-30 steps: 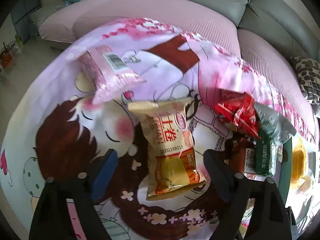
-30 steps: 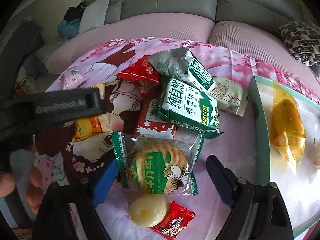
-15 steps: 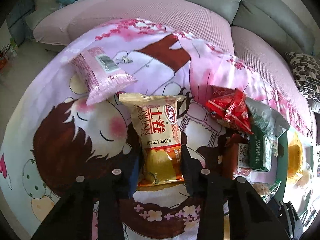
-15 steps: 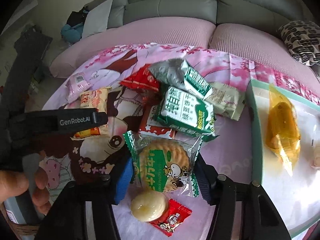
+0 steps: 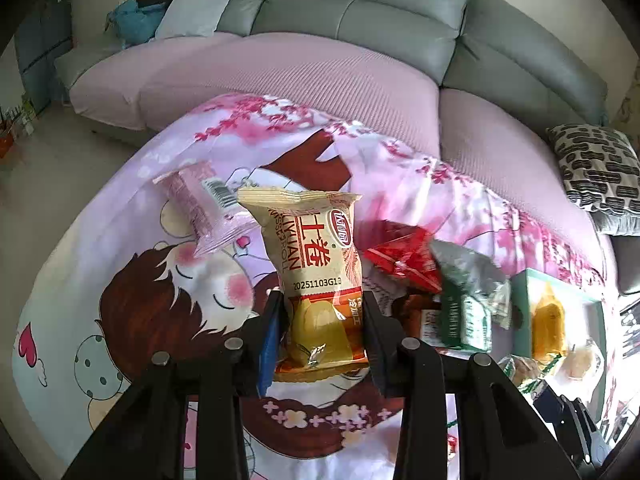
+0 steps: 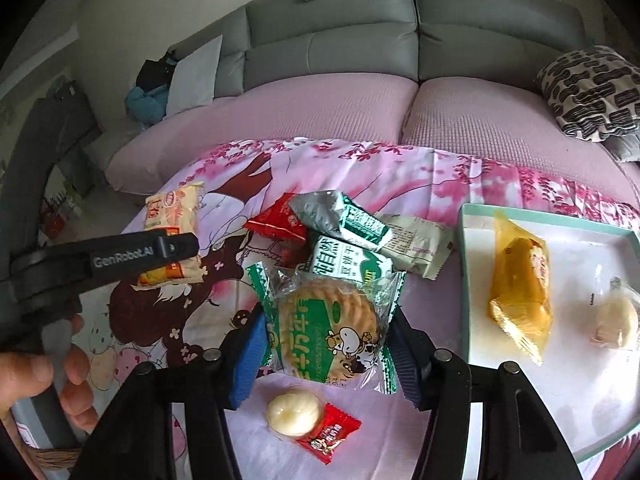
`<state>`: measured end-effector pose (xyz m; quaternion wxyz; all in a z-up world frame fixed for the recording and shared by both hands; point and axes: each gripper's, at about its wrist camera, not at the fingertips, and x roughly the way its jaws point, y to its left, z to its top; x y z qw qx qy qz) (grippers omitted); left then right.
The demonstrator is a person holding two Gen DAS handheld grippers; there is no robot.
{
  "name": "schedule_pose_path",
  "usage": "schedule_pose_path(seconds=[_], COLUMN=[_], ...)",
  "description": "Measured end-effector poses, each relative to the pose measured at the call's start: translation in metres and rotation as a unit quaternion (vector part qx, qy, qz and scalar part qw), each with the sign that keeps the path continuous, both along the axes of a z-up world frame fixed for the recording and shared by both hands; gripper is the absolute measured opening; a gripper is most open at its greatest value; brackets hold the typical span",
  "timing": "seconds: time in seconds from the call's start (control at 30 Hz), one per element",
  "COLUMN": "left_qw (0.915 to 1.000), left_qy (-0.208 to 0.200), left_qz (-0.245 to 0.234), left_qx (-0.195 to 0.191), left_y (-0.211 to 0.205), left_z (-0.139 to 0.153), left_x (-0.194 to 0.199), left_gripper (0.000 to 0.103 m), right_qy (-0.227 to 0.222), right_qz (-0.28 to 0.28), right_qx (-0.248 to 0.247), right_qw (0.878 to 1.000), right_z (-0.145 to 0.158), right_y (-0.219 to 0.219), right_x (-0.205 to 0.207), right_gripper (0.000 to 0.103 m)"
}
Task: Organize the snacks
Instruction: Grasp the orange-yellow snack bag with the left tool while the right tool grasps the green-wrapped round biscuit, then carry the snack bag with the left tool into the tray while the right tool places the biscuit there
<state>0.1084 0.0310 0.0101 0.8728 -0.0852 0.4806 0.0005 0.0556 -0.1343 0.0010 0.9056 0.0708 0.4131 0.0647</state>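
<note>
My left gripper (image 5: pixel 322 332) is shut on a beige and orange cake packet (image 5: pixel 316 276) and holds it lifted above the cartoon cloth. That packet also shows in the right wrist view (image 6: pixel 173 232), behind the left gripper's black arm. My right gripper (image 6: pixel 324 350) is shut on a green round-biscuit packet (image 6: pixel 326 322) and holds it lifted. A white tray with a teal rim (image 6: pixel 464 280) at the right holds a yellow cake packet (image 6: pixel 520 284) and a pale bun (image 6: pixel 616 318).
A pile of snacks lies mid-cloth: a red packet (image 6: pixel 278 220), green biscuit packets (image 6: pixel 344 220) and a pale packet (image 6: pixel 416 244). A round sweet with a red wrapper (image 6: pixel 308 416) lies near me. A pink packet (image 5: pixel 204 208) lies at the left. The sofa (image 6: pixel 360 40) stands behind.
Both grippers closed from open, the left on the beige cake packet and the right on the green biscuit packet, and both packets have risen off the cloth.
</note>
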Motion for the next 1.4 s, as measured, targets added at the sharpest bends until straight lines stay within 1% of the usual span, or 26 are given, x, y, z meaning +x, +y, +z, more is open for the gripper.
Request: schedule_pose_path(seconds=[0.23, 0.33, 0.47, 0.63, 0.77, 0.83, 0.93, 1.03, 1.17, 1.33, 1.4], left_qw=[0.9994, 0.9986, 0.9942, 0.9845, 0.9732, 0.9676, 0.9596, 0.9549, 0.9528, 0.9481, 0.9489], left_qy=[-0.018, -0.026, -0.041, -0.043, -0.038, -0.035, -0.031, -0.020, -0.006, 0.004, 0.007], left_qz=[-0.029, -0.046, -0.099, -0.170, -0.227, -0.250, -0.279, -0.296, -0.303, -0.317, -0.314], left_qx=[0.001, 0.006, 0.007, 0.001, -0.004, 0.002, 0.013, 0.012, 0.013, 0.026, 0.029], left_y=[-0.022, -0.039, -0.077, -0.130, -0.171, -0.189, -0.213, -0.229, -0.244, -0.255, -0.257], left_z=[0.016, 0.023, 0.031, 0.034, 0.033, 0.030, 0.025, 0.018, 0.010, 0.001, -0.003], left_x=[-0.006, -0.009, -0.018, -0.034, -0.051, -0.060, -0.072, -0.078, -0.083, -0.085, -0.086], left_gripper=[0.039, 0.039, 0.039, 0.039, 0.039, 0.039, 0.039, 0.039, 0.039, 0.039, 0.040], right_qy=[-0.025, -0.034, -0.034, -0.031, -0.024, -0.028, -0.034, -0.030, -0.015, 0.020, 0.038], right_qz=[-0.030, -0.064, -0.126, -0.194, -0.245, -0.270, -0.313, -0.340, -0.356, -0.360, -0.357], right_qx=[0.011, -0.001, -0.017, -0.020, -0.012, -0.008, -0.010, -0.022, -0.028, -0.026, -0.025], right_qw=[0.999, 0.997, 0.991, 0.980, 0.969, 0.963, 0.949, 0.940, 0.934, 0.932, 0.933], right_z=[0.016, 0.024, 0.028, 0.029, 0.031, 0.033, 0.037, 0.038, 0.031, 0.013, 0.002], right_y=[-0.024, -0.046, -0.082, -0.131, -0.168, -0.187, -0.210, -0.227, -0.242, -0.250, -0.251], right_x=[-0.010, -0.015, -0.024, -0.038, -0.055, -0.068, -0.087, -0.101, -0.109, -0.105, -0.101], right_gripper=[0.060, 0.060, 0.060, 0.060, 0.061, 0.061, 0.061, 0.061, 0.061, 0.062, 0.062])
